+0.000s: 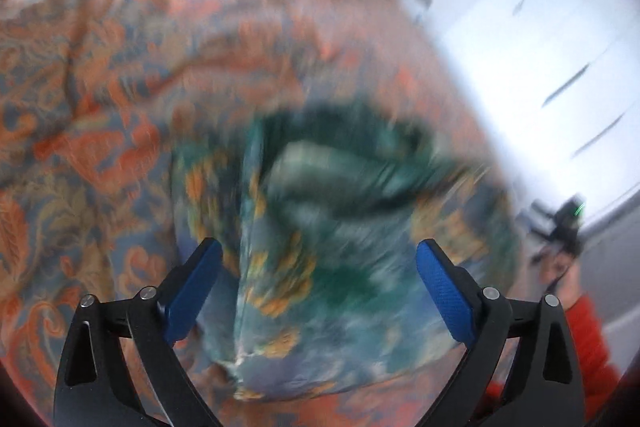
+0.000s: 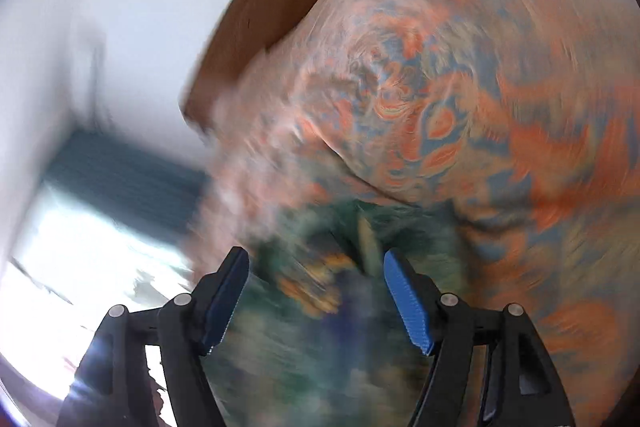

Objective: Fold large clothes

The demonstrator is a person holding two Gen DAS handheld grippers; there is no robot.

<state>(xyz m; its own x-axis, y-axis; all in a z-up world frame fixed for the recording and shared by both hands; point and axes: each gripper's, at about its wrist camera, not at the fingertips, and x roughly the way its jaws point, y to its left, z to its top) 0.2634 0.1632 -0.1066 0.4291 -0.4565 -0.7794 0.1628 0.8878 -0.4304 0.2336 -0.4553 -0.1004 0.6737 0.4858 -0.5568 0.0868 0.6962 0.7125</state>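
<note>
Paisley bedspread [image 1: 120, 75] bears green garment [image 1: 320, 227] below both spread grippers.

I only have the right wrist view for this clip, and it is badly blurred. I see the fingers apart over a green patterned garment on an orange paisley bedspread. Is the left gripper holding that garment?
Observer: No. The left gripper is open. Its blue fingers stand clear on either side of the green garment.
Reviewer: Does the garment look folded from that side?
Observer: It is blurred there too, but a straight edge runs down its left part, with the orange bedspread showing beside it.
Reviewer: Is any of the person visible?
Observer: Only a red sleeve, at the lower right edge of the left wrist view.
</note>
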